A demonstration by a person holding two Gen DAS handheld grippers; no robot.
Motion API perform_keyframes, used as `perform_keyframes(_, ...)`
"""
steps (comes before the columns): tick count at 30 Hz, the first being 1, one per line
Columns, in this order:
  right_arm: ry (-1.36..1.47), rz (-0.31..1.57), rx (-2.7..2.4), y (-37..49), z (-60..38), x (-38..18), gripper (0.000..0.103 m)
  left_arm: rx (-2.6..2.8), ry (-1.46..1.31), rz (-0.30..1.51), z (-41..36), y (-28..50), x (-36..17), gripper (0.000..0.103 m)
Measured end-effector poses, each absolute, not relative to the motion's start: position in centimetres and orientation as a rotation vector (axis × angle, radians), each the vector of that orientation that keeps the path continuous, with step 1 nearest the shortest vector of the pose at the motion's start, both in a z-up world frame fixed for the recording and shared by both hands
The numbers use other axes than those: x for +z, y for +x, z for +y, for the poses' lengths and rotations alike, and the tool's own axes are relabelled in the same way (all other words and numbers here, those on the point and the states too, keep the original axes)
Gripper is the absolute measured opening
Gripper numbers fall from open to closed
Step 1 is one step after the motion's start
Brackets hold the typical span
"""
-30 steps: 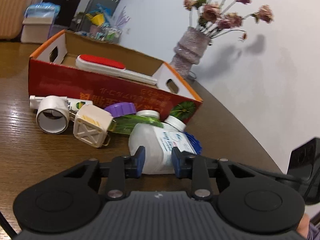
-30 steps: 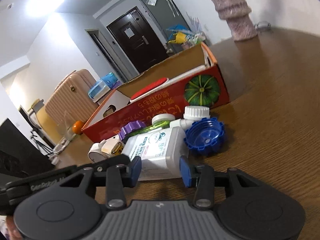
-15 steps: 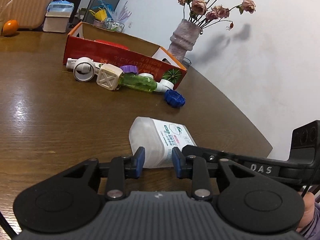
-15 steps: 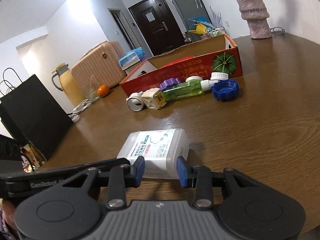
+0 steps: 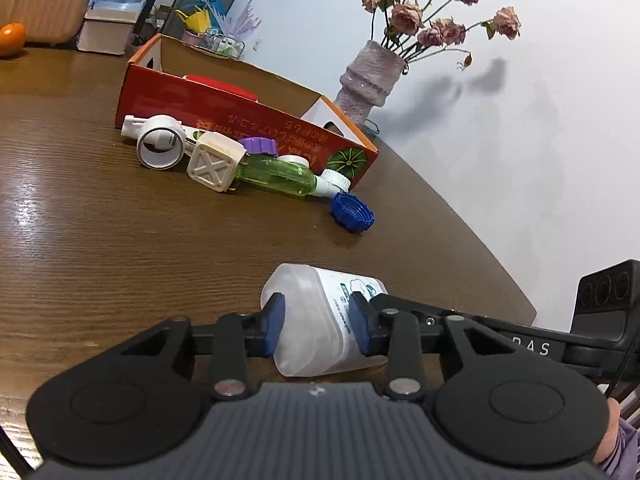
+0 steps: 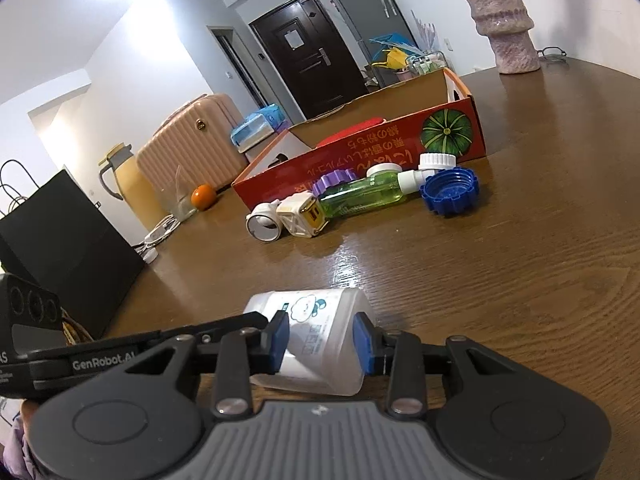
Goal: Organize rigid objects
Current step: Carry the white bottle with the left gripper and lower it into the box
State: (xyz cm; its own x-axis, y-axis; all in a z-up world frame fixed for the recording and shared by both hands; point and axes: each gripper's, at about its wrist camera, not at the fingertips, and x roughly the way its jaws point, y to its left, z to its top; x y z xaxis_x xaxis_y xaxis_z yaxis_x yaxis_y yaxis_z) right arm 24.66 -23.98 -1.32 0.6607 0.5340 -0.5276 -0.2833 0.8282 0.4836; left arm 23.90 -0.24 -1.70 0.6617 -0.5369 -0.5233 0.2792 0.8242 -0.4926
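On the brown wooden worktop (image 5: 100, 240) I see the translucent white plastic bottle (image 5: 320, 320) lying nearest. Well behind it, a row of small items lies against the front of the red cardboard box (image 5: 240, 120). The textured mauve ceramic vase (image 5: 370, 76) stands behind the box.

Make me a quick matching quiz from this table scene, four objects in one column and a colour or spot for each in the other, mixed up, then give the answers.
Things:
1. screw cap
2. slim bottle lying on its side
3. translucent white bottle
4. vase of dried flowers

Descriptions:
A. between the blue pads of both grippers
B. green and see-through
C. blue, lying open side up on the wood
D. behind the red cardboard box, near the wall

Pairs: 1-C, 2-B, 3-A, 4-D
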Motion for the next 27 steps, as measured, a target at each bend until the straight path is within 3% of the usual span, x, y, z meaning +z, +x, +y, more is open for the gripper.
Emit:
perform_keyframes(3,0.347,0.697,0.469,24.0,-24.0,-0.7,0.028,-0.479,-0.394,0.703,-0.3,22.7,-1.4,0.029)
perform_keyframes(17,0.33,0.543,0.505,17.2,-24.2,3.6,0.028,-0.491,-0.373,0.555,-0.1,15.4,2.9,0.028)
perform_keyframes(27,0.335,0.492,0.487,20.3,-24.0,5.0,0.028,-0.484,-0.362,0.52,0.0,19.6,4.9,0.028)
